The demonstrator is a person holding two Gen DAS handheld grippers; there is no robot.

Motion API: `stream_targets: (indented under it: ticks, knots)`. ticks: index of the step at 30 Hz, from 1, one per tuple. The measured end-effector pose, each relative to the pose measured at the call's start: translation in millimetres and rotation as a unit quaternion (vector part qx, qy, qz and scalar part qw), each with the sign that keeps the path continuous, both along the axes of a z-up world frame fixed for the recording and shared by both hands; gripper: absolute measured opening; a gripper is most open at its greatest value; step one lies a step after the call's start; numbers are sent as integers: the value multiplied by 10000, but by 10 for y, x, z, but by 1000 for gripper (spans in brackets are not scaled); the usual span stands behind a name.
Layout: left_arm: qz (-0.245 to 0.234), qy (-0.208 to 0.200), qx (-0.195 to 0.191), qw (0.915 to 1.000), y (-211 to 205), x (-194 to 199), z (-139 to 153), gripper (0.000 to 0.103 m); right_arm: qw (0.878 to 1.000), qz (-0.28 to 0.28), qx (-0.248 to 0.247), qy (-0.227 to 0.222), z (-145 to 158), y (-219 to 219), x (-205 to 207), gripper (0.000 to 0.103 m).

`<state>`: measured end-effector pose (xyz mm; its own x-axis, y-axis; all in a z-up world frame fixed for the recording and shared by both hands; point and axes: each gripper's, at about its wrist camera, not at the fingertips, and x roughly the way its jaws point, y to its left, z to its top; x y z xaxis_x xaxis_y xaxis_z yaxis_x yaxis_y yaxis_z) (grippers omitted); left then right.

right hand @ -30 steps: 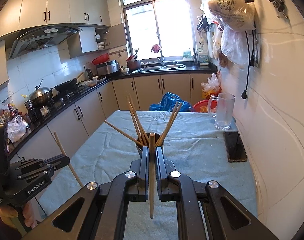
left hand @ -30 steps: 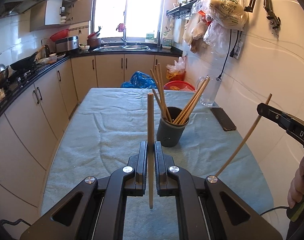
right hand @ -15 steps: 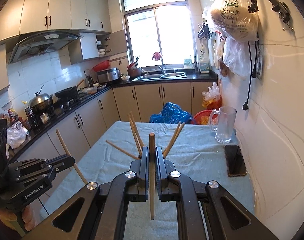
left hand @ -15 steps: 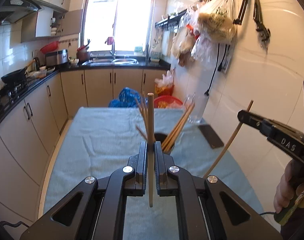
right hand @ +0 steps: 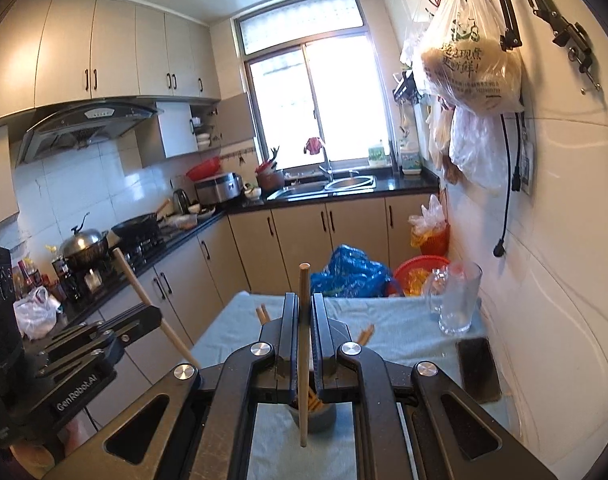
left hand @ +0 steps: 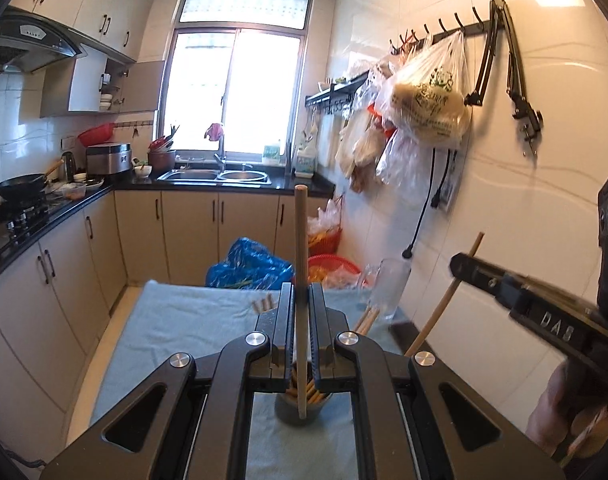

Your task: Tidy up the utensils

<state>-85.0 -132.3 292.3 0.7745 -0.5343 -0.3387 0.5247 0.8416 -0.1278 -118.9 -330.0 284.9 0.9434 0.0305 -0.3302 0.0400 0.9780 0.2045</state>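
Observation:
My left gripper (left hand: 300, 300) is shut on a wooden chopstick (left hand: 300, 240) held upright; its lower end hangs over the dark grey utensil cup (left hand: 300, 414), which holds several chopsticks. My right gripper (right hand: 304, 308) is shut on another wooden chopstick (right hand: 304, 292), also upright above the same cup (right hand: 314, 416). Each gripper shows in the other's view: the right one (left hand: 460, 268) to the right with its chopstick, the left one (right hand: 148, 316) to the left with its chopstick. The cup stands on the blue-grey cloth (left hand: 184, 320) over the table.
A glass pitcher (right hand: 458, 300) and a dark phone (right hand: 478, 366) sit at the table's right side by the tiled wall. Plastic bags (left hand: 424, 108) hang from wall hooks. Cabinets and a stove counter (right hand: 144, 236) run along the left.
Both grippers have moved forward and tilted up over the cup, which now sits beneath the fingers. Each still holds its chopstick.

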Motion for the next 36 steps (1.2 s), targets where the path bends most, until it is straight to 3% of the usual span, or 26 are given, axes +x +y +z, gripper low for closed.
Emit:
stream_targets:
  ticks: [18, 36]
  knots:
    - [132, 399, -50, 9991, -419, 810, -468, 6, 9988, -216, 439, -89, -442, -251, 673, 7]
    - [199, 387, 456, 9980, -563, 787, -932, 6, 9959, -249, 619, 615, -1170, -325, 912, 7]
